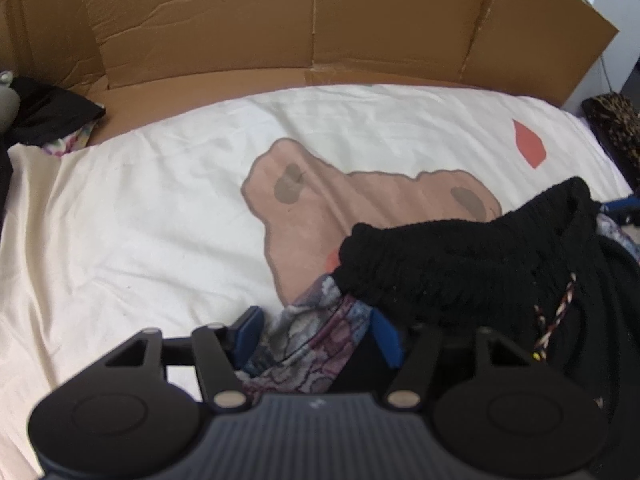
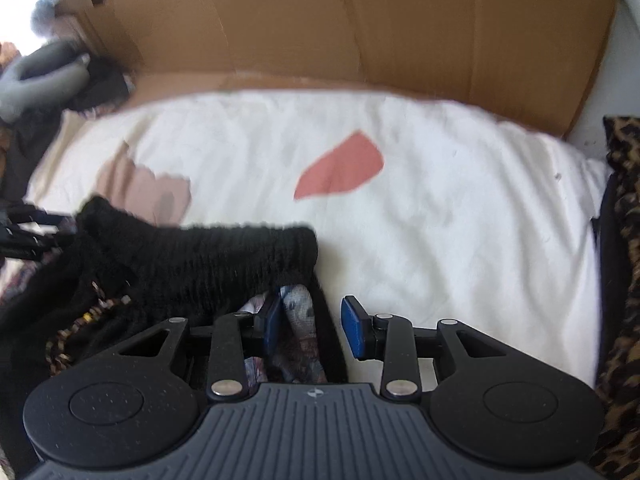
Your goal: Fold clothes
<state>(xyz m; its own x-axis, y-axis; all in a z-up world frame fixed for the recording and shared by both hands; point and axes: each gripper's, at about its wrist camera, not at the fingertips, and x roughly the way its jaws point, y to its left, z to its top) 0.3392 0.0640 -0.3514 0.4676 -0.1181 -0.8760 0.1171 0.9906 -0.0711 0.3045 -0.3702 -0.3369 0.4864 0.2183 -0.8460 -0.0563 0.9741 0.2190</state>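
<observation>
A garment with a black knitted waistband (image 1: 460, 252) and grey-purple patterned fabric (image 1: 316, 340) lies bunched at the near edge of the bed. My left gripper (image 1: 318, 334) is open, its blue pads wide apart with the patterned fabric loose between them. In the right wrist view the same waistband (image 2: 208, 256) stretches off to the left. My right gripper (image 2: 314, 326) has its pads much closer together and is shut on a fold of patterned fabric (image 2: 298, 308) and a black edge.
The bed has a white cover (image 1: 160, 220) with a tan print and red patches (image 2: 340, 168). Brown cardboard (image 1: 280, 20) stands along the far side. Dark clothes (image 1: 48, 112) lie far left, and leopard-print fabric (image 2: 624, 240) lies along the right edge.
</observation>
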